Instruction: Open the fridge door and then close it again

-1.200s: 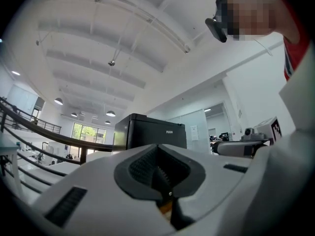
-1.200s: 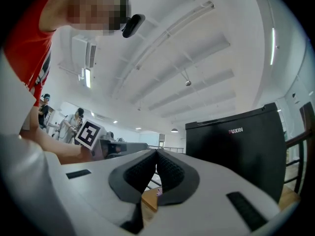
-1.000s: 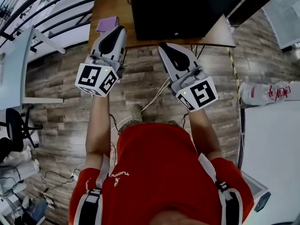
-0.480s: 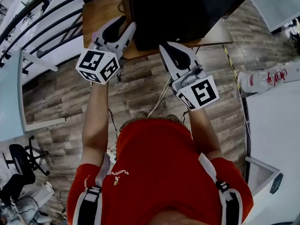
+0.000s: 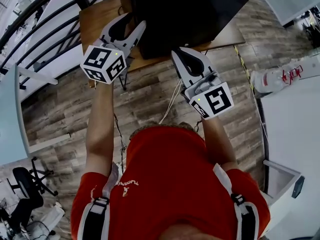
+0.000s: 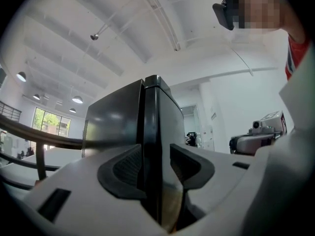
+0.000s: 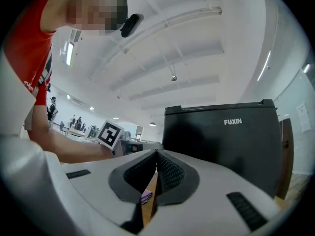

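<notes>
A small black fridge [image 5: 190,9] with its door closed stands on a wooden table [image 5: 97,19]. My left gripper [image 5: 131,26] is at the fridge's front left corner. Its jaws have just been opening and now stand wide. In the left gripper view the fridge's [image 6: 118,127] vertical door edge shows between the pads of the left gripper [image 6: 156,166], and the pads do not press on it. My right gripper [image 5: 178,52] is shut on nothing, just short of the fridge front. In the right gripper view, the fridge [image 7: 221,146] rises behind the right gripper [image 7: 156,168].
A dark railing [image 5: 45,14] runs along the left. Cables [image 5: 170,101] trail over the wood floor under the table. A white table [image 5: 295,129] and a white canister [image 5: 272,79] are at the right, an office chair [image 5: 27,184] lower left. A purple item [image 7: 146,196] lies on the table.
The left gripper has moved forward to the fridge's left corner and its jaws have opened from shut. The right gripper has edged closer to the fridge front, still shut.
</notes>
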Motion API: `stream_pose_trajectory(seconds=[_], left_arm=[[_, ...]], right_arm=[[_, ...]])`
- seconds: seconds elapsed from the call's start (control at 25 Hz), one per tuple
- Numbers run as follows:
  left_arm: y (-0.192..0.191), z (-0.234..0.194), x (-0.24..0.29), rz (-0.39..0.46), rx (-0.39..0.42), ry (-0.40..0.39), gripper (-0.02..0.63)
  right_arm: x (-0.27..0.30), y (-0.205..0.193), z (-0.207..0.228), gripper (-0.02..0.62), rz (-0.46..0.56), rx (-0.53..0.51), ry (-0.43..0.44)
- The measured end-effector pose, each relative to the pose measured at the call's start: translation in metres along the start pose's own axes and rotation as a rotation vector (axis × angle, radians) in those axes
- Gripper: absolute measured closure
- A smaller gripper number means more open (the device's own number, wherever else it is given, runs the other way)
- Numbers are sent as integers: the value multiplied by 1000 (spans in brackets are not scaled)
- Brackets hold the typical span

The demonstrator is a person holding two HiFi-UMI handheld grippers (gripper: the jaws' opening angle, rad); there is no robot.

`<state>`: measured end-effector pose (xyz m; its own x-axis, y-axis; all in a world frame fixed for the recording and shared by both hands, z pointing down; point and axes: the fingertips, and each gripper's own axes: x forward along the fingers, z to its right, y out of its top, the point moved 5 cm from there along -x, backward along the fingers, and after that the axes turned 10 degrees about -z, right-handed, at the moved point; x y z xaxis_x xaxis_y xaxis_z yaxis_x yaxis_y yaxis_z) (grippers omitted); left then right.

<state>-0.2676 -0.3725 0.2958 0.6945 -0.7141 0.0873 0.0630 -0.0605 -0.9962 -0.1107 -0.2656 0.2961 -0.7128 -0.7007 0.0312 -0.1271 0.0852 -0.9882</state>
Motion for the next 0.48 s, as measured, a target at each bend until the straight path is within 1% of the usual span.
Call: stream_pose_trajectory(seconds=[0.28,0.48], left_arm=[[-2,1,15,-18,24,-24,433],[-2,1,17,-2,24,-28,434]], right_arm=[[-4,-2,8,571,-20,4,-4],[-9,-2,7,571,-28,8,-3]])
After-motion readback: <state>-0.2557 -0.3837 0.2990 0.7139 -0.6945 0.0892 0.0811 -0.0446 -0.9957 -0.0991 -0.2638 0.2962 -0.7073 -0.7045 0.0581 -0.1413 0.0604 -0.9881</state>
